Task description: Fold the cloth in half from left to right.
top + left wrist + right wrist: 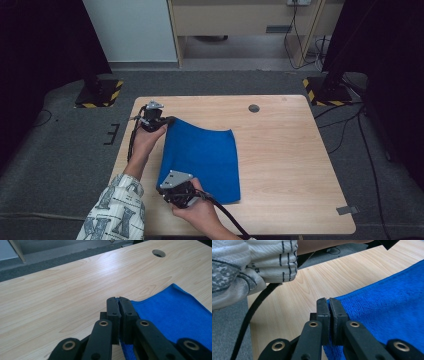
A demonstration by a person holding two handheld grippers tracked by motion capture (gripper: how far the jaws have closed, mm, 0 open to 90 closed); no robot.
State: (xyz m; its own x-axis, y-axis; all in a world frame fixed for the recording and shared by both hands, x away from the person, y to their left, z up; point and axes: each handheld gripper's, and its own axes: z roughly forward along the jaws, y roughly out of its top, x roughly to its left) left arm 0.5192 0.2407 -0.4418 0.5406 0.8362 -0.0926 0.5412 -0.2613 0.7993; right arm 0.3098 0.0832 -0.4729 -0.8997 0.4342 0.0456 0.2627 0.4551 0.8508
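Blue terry cloth (202,160) on pale wooden table (285,165): left gripper (170,120) clamps its far-left corner, right gripper (165,186) its near-left corner.

You work at a light wood-grain counter (280,165) with a round cable hole (254,108) near its far edge. A small grey tab (347,210) sits at its near right corner. Grey carpet (65,150) surrounds it. Beyond each far corner you see a black stand base edged in yellow-and-black stripes, one to the left (98,93) and one to the right (327,91). Black cables (345,125) trail over the carpet on the right. Behind stand a white panel (130,30) and a pale wooden cabinet frame (240,20), with black curtains (40,45) to either side.
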